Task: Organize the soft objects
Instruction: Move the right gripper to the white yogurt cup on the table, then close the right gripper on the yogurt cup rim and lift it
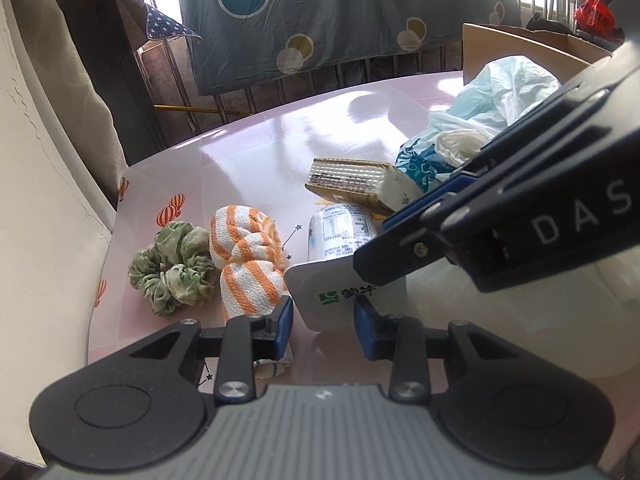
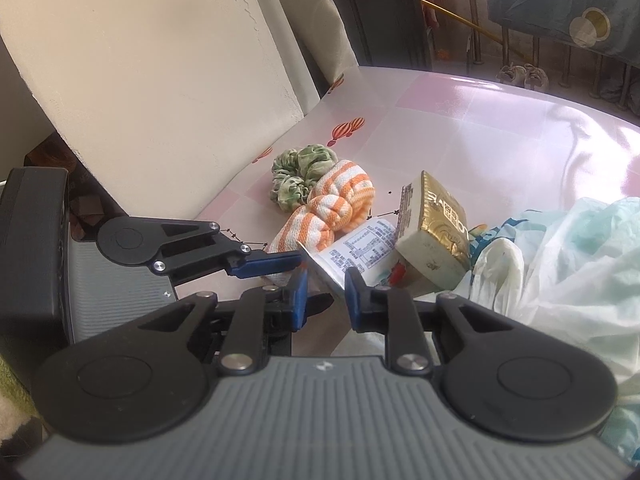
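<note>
Both grippers meet on one thing: a soft white milk pouch (image 1: 346,280) with a green logo and a printed nutrition table, lying low at the centre of both views on the glossy pink tiled surface (image 1: 248,136). The left gripper (image 1: 323,322) has its blue pads (image 1: 285,326) either side of the pouch's flat sealed end, narrowly spread. I cannot tell from this view whether they actually press on it.

The right gripper (image 2: 326,298) comes in from the right of the left-wrist view and takes the same pouch near its edge; its jaws look closed on the thin seal. Two holds on one limp bag make sense: a single pinch would let it sag and fold, so each end is likely taken to lift it level.

The other soft things wait left of the pouch: an orange-and-white striped towel twisted into a knot (image 1: 248,256), touching a crumpled green fabric scrunchie (image 1: 172,268) at its left. Behind the pouch a gold foil-wrapped block (image 2: 436,232) leans on it, and pale blue-white plastic bags (image 2: 568,264) heap at the right, in front of a cardboard box (image 1: 520,46). Lifting the pouch may tip that gold block over.
</note>
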`<action>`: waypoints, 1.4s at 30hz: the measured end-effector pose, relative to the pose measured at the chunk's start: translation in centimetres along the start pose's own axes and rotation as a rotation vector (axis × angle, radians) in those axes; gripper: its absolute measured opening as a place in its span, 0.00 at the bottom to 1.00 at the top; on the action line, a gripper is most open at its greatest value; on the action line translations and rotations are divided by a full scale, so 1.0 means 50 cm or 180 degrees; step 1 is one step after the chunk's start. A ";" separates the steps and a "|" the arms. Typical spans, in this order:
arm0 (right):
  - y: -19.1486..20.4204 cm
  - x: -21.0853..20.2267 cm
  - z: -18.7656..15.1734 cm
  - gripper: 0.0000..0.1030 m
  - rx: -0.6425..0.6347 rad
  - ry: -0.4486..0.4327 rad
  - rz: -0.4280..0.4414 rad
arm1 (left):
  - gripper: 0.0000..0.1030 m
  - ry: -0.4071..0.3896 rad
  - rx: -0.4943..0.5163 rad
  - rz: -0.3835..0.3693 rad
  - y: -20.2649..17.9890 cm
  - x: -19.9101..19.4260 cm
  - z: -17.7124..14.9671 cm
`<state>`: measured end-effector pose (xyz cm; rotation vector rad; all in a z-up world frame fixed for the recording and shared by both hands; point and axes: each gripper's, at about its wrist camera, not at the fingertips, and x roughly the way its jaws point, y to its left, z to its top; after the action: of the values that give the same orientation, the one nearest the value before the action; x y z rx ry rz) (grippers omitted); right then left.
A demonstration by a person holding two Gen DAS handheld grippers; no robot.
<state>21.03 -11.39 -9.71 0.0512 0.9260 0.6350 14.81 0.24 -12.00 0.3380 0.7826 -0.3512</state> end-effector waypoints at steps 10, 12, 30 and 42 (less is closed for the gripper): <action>-0.019 0.008 0.004 0.17 0.0448 0.0003 0.0256 | 0.17 -0.0080 -0.0315 -0.0111 0.005 -0.036 0.008; -0.019 0.003 0.008 0.17 0.0544 -0.0014 0.0330 | 0.16 -0.0155 -0.0252 -0.0052 -0.004 -0.053 0.010; -0.015 -0.022 0.021 0.18 0.0547 0.0055 0.0243 | 0.68 -0.0018 0.0020 -0.0125 -0.020 -0.027 -0.002; -0.064 -0.008 0.011 0.20 0.0991 0.0166 0.0517 | 0.74 -0.0073 -0.0052 -0.0234 -0.017 -0.002 0.012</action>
<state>22.83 -14.11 -10.08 0.3925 1.0723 0.6392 14.74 -0.74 -11.68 0.2899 0.7763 -0.4167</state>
